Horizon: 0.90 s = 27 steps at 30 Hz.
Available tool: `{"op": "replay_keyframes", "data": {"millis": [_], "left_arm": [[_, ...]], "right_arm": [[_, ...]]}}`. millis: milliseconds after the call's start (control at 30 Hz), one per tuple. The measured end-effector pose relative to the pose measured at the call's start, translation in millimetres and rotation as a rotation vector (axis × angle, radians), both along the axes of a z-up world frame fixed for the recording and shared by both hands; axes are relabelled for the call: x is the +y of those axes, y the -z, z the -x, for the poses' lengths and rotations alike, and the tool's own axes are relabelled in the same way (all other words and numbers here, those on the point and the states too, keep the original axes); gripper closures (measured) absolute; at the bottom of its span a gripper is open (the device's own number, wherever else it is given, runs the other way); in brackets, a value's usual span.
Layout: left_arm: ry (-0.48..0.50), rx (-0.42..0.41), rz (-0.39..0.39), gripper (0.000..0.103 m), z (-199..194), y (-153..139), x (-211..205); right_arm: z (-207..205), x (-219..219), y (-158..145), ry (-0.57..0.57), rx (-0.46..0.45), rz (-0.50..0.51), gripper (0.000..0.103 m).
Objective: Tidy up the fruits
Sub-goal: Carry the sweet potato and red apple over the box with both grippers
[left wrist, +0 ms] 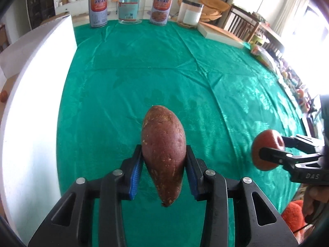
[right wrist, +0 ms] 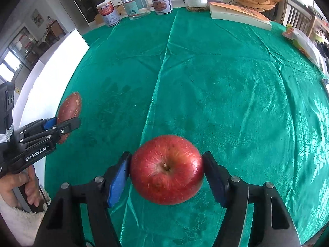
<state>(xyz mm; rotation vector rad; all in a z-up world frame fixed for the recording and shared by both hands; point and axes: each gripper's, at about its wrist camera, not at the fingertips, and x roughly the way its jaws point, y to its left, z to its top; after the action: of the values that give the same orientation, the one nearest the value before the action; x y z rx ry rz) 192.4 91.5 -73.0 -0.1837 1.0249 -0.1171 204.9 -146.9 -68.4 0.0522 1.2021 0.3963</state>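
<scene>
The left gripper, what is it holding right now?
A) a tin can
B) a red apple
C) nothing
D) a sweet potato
D: the left gripper is shut on the sweet potato, lifted above the green tablecloth; the right gripper has the apple.

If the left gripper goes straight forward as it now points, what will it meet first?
Probably nothing soon. The left gripper, holding the sweet potato, faces bare green tablecloth; the clear jar at the far edge looks first in line, though depth is unclear.
</scene>
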Motion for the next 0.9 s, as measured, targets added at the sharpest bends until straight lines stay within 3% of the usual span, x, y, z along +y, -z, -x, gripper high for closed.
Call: {"op": "replay_keyframes", "data": {"millis": [133, 233, 333, 400, 500, 633, 767, 900], "left_arm": [[0.009, -0.082, 0.153, 0.064, 33.9, -55.1, 15.6], [0.003, -0.164, 0.238, 0.064, 64.4, -105.9, 45.3], [-0.065, -0.230, 0.238, 0.064, 90.9, -142.3, 94.7], [-0.146, -0.235, 0.201, 0.063, 98.6, -148.7, 134.5], [-0.301, -0.169, 0.111, 0.063, 89.3, -128.2, 197.0], [-0.456, 0.011, 0.089, 0.064, 62.5, -63.6, 264.1], [-0.493, 0.161, 0.080, 0.063, 36.6, -11.2, 286.6], [-0.507, 0.243, 0.097, 0.062, 31.3, 14.0, 295.0]], "right_arm": [[8.4, 3.4, -33.8, 0.011, -0.024, -0.153, 0.034], [15.5, 38.0, -80.8, -0.069, -0.088, -0.217, 0.034], [23.9, 100.3, -125.4, -0.210, -0.155, -0.247, 0.034], [29.8, 149.8, -144.7, -0.312, -0.179, -0.265, 0.034], [35.4, 226.3, -155.1, -0.444, -0.199, -0.260, 0.034], [35.9, 315.3, -133.9, -0.554, -0.186, -0.203, 0.034], [32.6, 379.5, -93.4, -0.635, -0.192, -0.039, 0.034], [26.0, 410.3, -52.5, -0.692, -0.168, 0.112, 0.034]]}}
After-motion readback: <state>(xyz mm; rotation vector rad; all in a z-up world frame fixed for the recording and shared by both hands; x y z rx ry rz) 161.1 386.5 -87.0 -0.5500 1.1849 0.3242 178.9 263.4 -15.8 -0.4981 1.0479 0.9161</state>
